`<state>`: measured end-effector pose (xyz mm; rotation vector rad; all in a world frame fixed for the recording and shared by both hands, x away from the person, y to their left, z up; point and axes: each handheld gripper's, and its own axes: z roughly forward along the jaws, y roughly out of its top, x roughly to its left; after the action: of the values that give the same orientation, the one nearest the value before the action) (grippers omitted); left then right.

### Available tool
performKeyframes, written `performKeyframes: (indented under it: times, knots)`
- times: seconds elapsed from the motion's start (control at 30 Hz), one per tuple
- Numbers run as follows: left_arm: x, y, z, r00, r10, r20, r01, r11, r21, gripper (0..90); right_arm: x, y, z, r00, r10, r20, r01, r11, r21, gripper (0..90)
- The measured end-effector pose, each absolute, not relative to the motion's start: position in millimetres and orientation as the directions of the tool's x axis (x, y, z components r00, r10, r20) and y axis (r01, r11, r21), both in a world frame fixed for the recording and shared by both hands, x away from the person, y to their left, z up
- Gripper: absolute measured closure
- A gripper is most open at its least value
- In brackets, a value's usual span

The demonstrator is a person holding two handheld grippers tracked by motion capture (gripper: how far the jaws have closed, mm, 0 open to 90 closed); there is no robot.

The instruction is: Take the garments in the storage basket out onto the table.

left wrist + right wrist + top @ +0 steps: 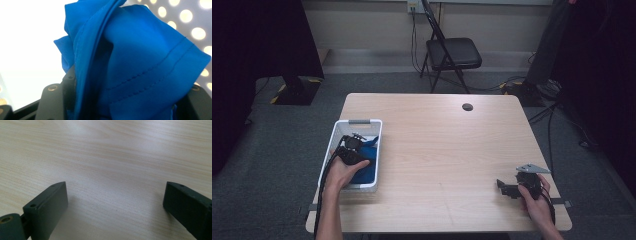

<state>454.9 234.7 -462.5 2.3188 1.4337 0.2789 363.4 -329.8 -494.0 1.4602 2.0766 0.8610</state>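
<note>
Blue cloth (140, 62) lies bunched in the white perforated basket (333, 134) at the nine o'clock side of the worktop (442, 150). In the left gripper view its stitched hem fills the gap between the left claw's (355, 140) jaws, which are part closed around the folds; a firm pinch cannot be told. Near the five o'clock corner of the worktop the right claw (115, 202) rests with jaws wide apart over bare wood, holding nothing.
</note>
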Motion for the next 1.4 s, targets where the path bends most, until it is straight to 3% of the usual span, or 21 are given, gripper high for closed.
performKeyframes:
  times: [0.53, 0.83, 1.4]
  knots:
    - [455, 235, -460, 0.417, 0.909, -0.020, 0.819, -0.366, 0.442, 56.1, 364, -330, -494, -0.333, 0.943, -0.012, 0.658, 0.242, 0.714, 4.6]
    - [453, 234, -458, 0.433, 0.901, -0.005, 0.806, -0.385, 0.450, 57.7, 364, -330, -494, -0.334, 0.942, -0.013, 0.656, 0.242, 0.715, 4.6]
    - [448, 242, -444, 0.424, 0.905, -0.042, 0.767, -0.333, 0.549, 57.4, 365, -330, -494, -0.332, 0.943, -0.013, 0.656, 0.241, 0.715, 4.6]
